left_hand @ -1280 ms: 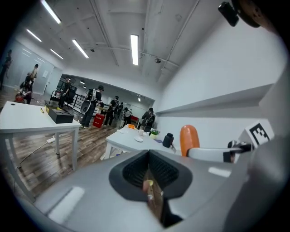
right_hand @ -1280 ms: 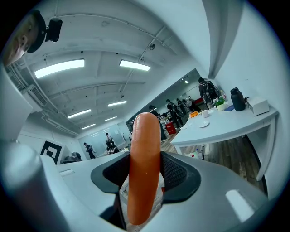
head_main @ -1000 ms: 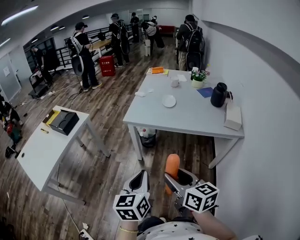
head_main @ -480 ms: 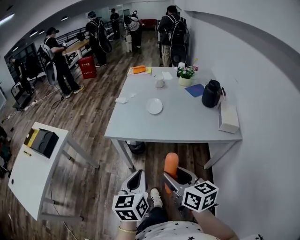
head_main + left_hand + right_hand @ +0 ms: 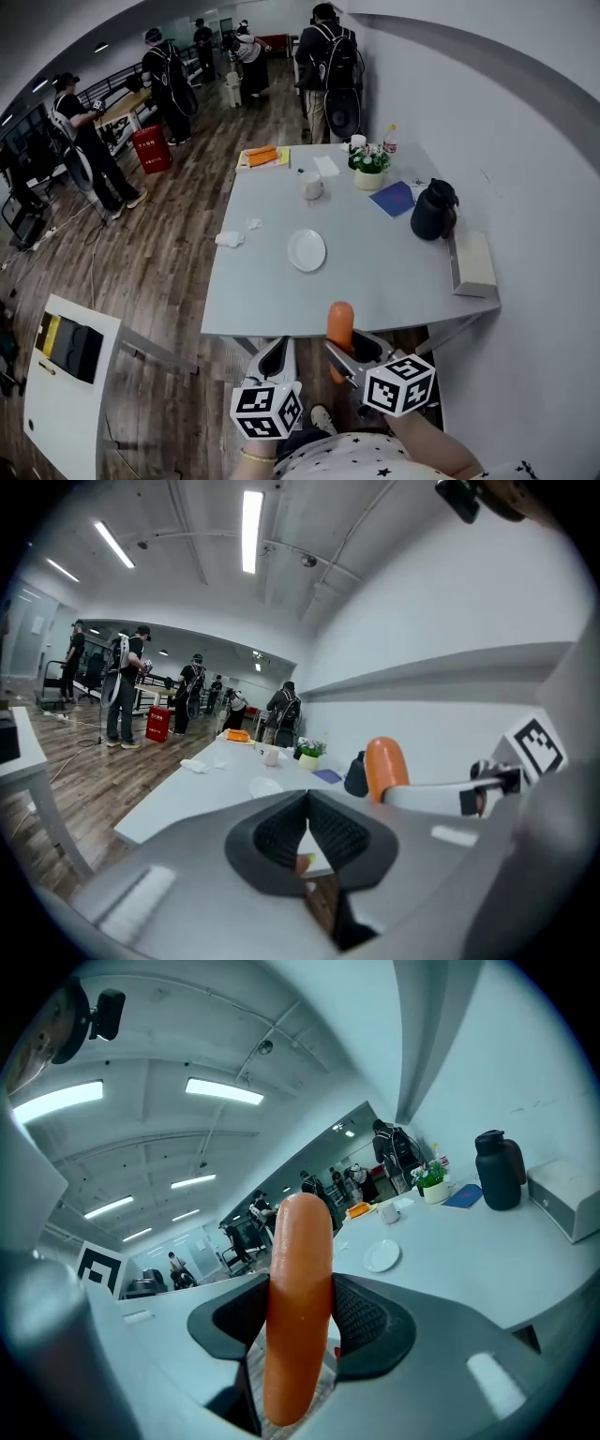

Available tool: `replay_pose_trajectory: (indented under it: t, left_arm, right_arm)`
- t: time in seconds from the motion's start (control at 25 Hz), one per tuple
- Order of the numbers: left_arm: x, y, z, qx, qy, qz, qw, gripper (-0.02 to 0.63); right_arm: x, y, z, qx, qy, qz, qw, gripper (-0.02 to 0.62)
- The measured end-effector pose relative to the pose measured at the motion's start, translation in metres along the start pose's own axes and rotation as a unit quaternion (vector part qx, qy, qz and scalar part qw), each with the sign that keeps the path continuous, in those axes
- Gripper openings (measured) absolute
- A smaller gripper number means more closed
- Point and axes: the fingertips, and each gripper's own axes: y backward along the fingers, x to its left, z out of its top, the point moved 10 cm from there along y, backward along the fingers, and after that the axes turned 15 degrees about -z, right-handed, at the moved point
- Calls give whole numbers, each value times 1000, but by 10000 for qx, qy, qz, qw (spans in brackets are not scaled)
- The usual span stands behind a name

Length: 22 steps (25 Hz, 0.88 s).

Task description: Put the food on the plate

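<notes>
A small white plate [image 5: 307,250] lies near the middle of the grey table [image 5: 375,272], empty. My right gripper [image 5: 348,352] is shut on an orange sausage [image 5: 340,327], which stands upright between the jaws, just at the table's near edge. In the right gripper view the sausage [image 5: 298,1307] fills the centre and the plate [image 5: 382,1255] lies far beyond it. My left gripper [image 5: 279,356] hangs beside it, below the table edge, shut with nothing held. From the left gripper view the black pads [image 5: 333,834] meet, with the plate [image 5: 265,786] ahead.
On the table stand a black jug [image 5: 431,209], a white box [image 5: 472,262], a cup [image 5: 311,186], a potted plant [image 5: 368,161], a blue notebook [image 5: 394,199] and crumpled tissue [image 5: 230,239]. A second white table [image 5: 66,394] stands at lower left. Several people stand at the room's far end.
The grey table has come much closer and now lies just ahead of both grippers. The right gripper still holds the sausage; the left stays shut.
</notes>
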Motion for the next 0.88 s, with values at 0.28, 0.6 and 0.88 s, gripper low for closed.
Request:
replay_pose_trajectory:
  t: [0.28,0.6,0.88]
  left_arm:
    - [56,-53,25,71,148,-59,9998,8]
    - [102,-97,28,186,344,148,9991,8]
    - [147,-136,39,184,485,327,9981,8]
  right_arm:
    - [-16,-79,31,129,-75,-225,9996,207]
    - [-45,-170,56,501,-1,-433,9978,207]
    - [-81,-279,70,1165,138,-669,9908,207]
